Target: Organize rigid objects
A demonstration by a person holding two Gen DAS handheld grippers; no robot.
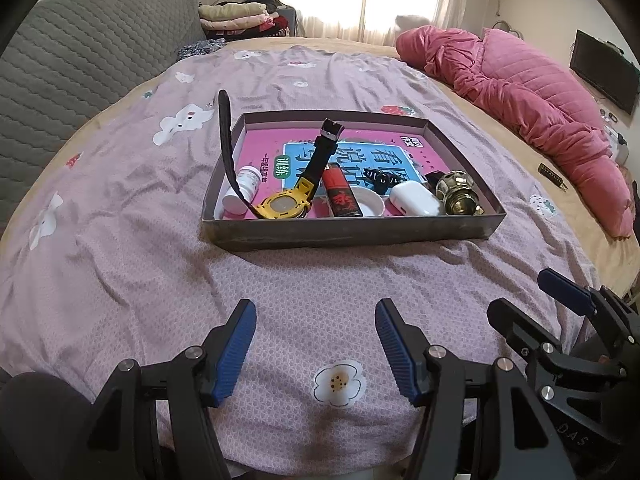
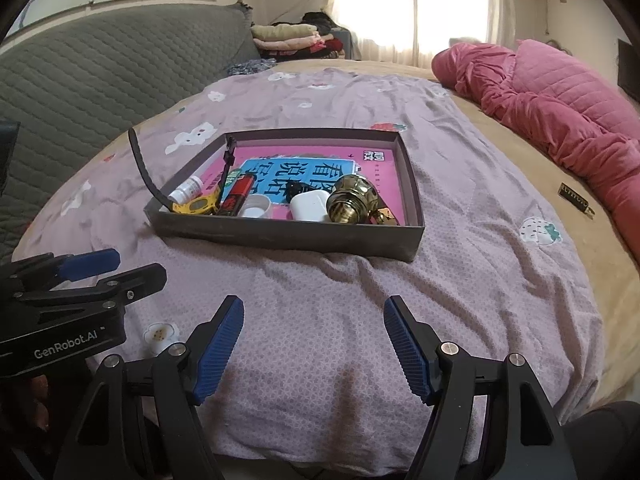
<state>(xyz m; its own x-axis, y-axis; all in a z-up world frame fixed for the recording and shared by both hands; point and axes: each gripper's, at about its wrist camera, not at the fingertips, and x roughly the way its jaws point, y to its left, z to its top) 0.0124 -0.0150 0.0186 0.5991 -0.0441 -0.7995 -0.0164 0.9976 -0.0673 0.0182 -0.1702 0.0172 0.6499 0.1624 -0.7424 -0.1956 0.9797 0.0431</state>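
Note:
A shallow grey box (image 1: 348,234) (image 2: 280,236) with a pink printed floor rests on the bed. Along its near side lie a white pill bottle (image 1: 242,188) (image 2: 185,191), a yellow watch (image 1: 286,206) (image 2: 196,206) with a black strap, a red lighter (image 1: 341,196) (image 2: 237,195), a white cap (image 1: 370,202) (image 2: 256,206), a white earbud case (image 1: 414,199) (image 2: 310,205), a black clip (image 1: 378,180) and a brass knob (image 1: 456,192) (image 2: 352,200). My left gripper (image 1: 316,312) is open over bare sheet in front of the box. My right gripper (image 2: 314,310) (image 1: 524,296) is open too, beside it.
A purple patterned sheet (image 1: 320,300) covers the bed. A pink quilt (image 1: 532,96) (image 2: 560,108) is bunched along the right. A grey padded headboard (image 1: 80,60) rises at left. A small dark tag (image 2: 576,198) lies on tan bedding at right.

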